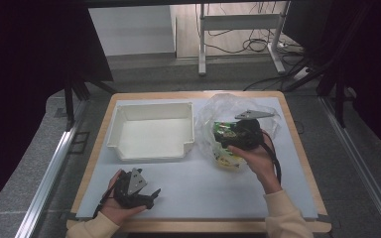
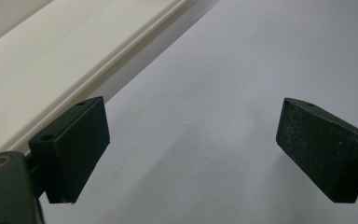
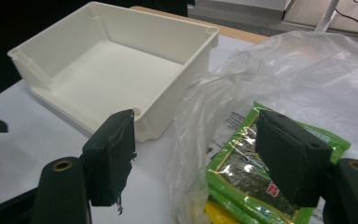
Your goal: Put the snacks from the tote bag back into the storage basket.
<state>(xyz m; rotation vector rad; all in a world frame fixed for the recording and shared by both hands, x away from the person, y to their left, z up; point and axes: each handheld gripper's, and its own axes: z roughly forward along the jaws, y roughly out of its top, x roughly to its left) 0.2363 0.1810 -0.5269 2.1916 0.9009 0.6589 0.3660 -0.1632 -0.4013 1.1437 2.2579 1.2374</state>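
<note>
Right gripper (image 3: 196, 154), jaws wide, straddles the mouth of the clear plastic bag (image 3: 284, 74) holding green seaweed snack packets (image 3: 242, 172) beside the white bin (image 3: 121, 70). Closing now risks pinching film (slippery, loose) rather than a packet. Left gripper (image 2: 186, 149) rests spread, empty, on the mat.

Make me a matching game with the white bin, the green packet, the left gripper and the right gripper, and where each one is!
Things:
1. white bin
2. green packet
3. left gripper
4. right gripper

Places or states:
A. open, at the clear plastic bag
B. inside the clear plastic bag
C. empty, on the left half of the table
D. open above bare table, near the front edge

Pairs: 1-C, 2-B, 3-D, 4-A
</note>
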